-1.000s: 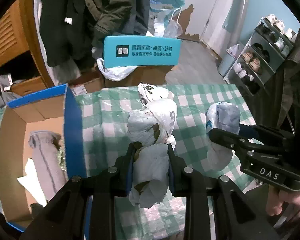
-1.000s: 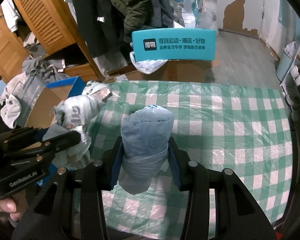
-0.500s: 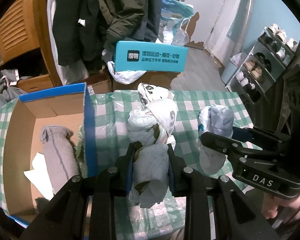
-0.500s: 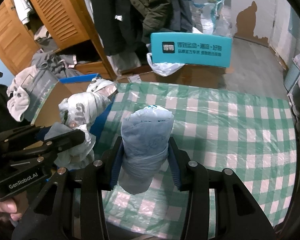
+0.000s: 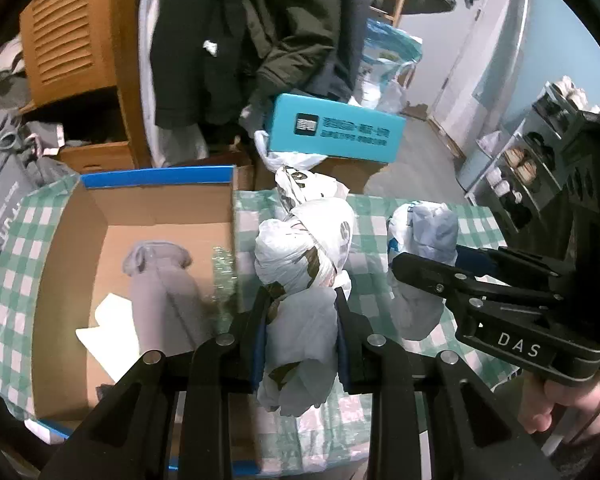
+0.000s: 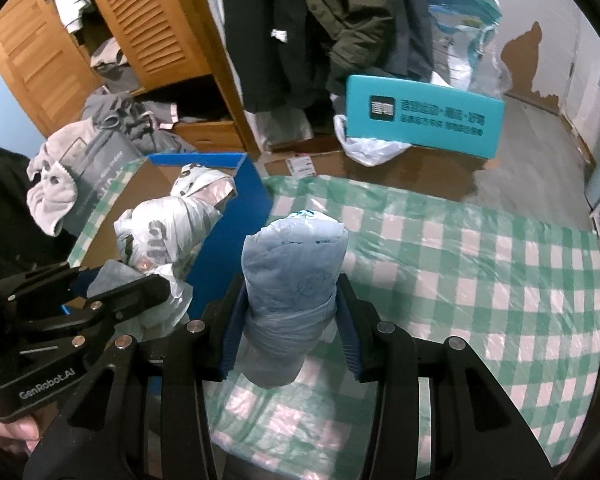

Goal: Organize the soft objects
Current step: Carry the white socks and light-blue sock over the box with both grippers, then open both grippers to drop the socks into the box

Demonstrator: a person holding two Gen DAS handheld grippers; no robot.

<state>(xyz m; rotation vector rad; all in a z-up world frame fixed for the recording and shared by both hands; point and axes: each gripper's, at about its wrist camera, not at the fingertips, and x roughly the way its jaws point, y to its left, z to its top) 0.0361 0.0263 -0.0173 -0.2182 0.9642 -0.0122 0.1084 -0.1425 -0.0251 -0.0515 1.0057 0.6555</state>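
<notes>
My left gripper (image 5: 300, 320) is shut on a white knotted plastic-bag bundle (image 5: 304, 248), held above the green checked table near the right wall of an open cardboard box (image 5: 160, 208) with blue edges. The bundle also shows in the right wrist view (image 6: 168, 228). A grey rolled cloth (image 5: 160, 296) lies inside the box. My right gripper (image 6: 292, 320) is shut on a pale blue rolled bag bundle (image 6: 296, 276), held upright over the table; it shows in the left wrist view (image 5: 428, 240) to the right of the white bundle.
A teal box (image 6: 420, 120) stands on cartons behind the checked table (image 6: 480, 280). Dark coats hang beside a wooden louvred wardrobe (image 6: 148, 32). A shoe rack (image 5: 532, 160) stands at the right. Grey clothes pile (image 6: 112, 120) lies at the left.
Both grippers have moved left with their bundles toward the cardboard box. The box now fills more of the left wrist view. Both grips are unchanged.
</notes>
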